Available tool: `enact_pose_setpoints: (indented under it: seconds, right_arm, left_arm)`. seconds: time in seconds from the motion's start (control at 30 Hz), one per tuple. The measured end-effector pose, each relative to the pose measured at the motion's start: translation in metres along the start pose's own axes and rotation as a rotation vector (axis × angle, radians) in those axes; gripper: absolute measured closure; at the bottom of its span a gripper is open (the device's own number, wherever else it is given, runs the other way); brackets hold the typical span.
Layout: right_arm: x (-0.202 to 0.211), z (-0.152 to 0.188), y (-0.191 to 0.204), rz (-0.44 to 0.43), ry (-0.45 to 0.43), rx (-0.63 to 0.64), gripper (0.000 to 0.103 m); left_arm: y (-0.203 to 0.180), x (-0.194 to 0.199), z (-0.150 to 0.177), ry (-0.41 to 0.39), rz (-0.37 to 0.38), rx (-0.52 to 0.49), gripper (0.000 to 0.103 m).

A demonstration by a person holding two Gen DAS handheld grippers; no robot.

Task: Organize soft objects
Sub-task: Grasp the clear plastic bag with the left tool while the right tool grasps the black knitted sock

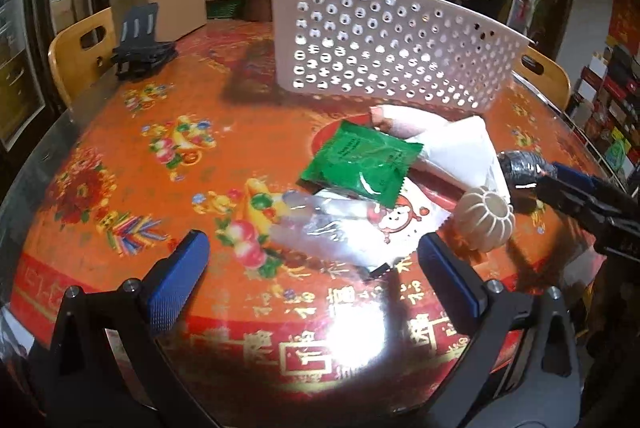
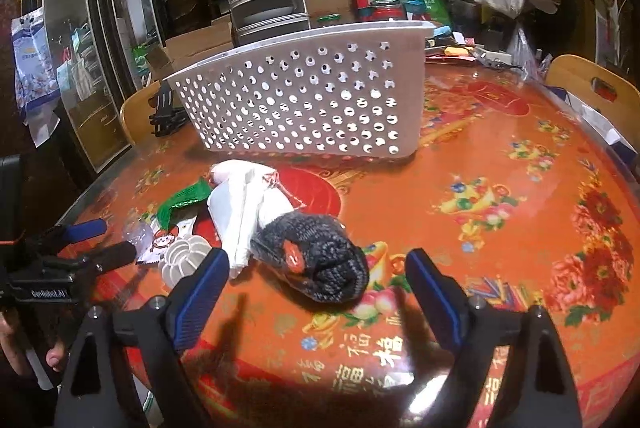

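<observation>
From the left wrist camera, the left gripper (image 1: pixel 314 264) hangs over the red table (image 1: pixel 160 187) with its blue fingers (image 1: pixel 180 280) spread wide and nothing between the pads. Just ahead of the fingertips lies a clear plastic snack wrapper (image 1: pixel 360 228) printed with a cartoon figure, its near edge reaching into the gap between them. Beyond it a green packet (image 1: pixel 360 163) rests partly on the wrapper, and behind that a white cloth (image 1: pixel 452 151). Ahead of the right-hand finger sits a cream ridged ball (image 1: pixel 486 220), touching the wrapper's corner. Further off stands the white perforated basket (image 1: pixel 400 47). The right gripper (image 1: pixel 580 199) comes in from the right edge, near a dark bundle (image 1: pixel 524 165).

From the right wrist camera, the right gripper (image 2: pixel 316 268) has its jaws apart, released. A dark grey knitted sock bundle (image 2: pixel 320 260) in clear wrap, with an orange tag, lies on the table between the fingertips and slightly ahead; the pads do not press on it. Beside the left-hand finger lie the white cloth (image 2: pixel 244 207) and the ridged ball (image 2: pixel 182 260). The basket (image 2: pixel 312 99) stands well ahead. At the left edge is the left gripper (image 2: pixel 96 244), held by a hand (image 2: pixel 24 352).
</observation>
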State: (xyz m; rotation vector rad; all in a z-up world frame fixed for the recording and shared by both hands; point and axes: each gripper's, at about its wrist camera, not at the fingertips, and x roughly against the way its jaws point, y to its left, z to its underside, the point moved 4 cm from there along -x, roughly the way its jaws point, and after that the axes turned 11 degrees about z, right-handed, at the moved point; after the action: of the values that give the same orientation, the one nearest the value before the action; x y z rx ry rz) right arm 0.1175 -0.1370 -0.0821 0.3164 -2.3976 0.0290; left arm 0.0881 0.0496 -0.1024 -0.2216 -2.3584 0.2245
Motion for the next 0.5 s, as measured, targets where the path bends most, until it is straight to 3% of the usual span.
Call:
enact_pose_setpoints:
  seconds: [0.1,0.3,0.37,0.5]
  right_arm:
    - [-0.005,-0.002,0.004,-0.005,0.006,0.015,0.028]
    - [-0.015,-0.001,0.005,-0.020,0.032,0.019,0.042]
    - [-0.016,0.000,0.005,-0.028,0.033,0.022,0.043]
    - [-0.016,0.001,0.004,-0.034,0.028,0.022,0.047]
  left_arm:
    - [-0.002,-0.005,-0.001,0.003,-0.005,-0.010,0.005]
    - [0.001,-0.009,-0.004,-0.001,-0.015,-0.012,0.037]
    - [0.002,-0.008,-0.005,-0.007,-0.012,-0.010,0.050]
    - [0.004,-0.006,-0.006,-0.020,-0.005,0.003,0.051]
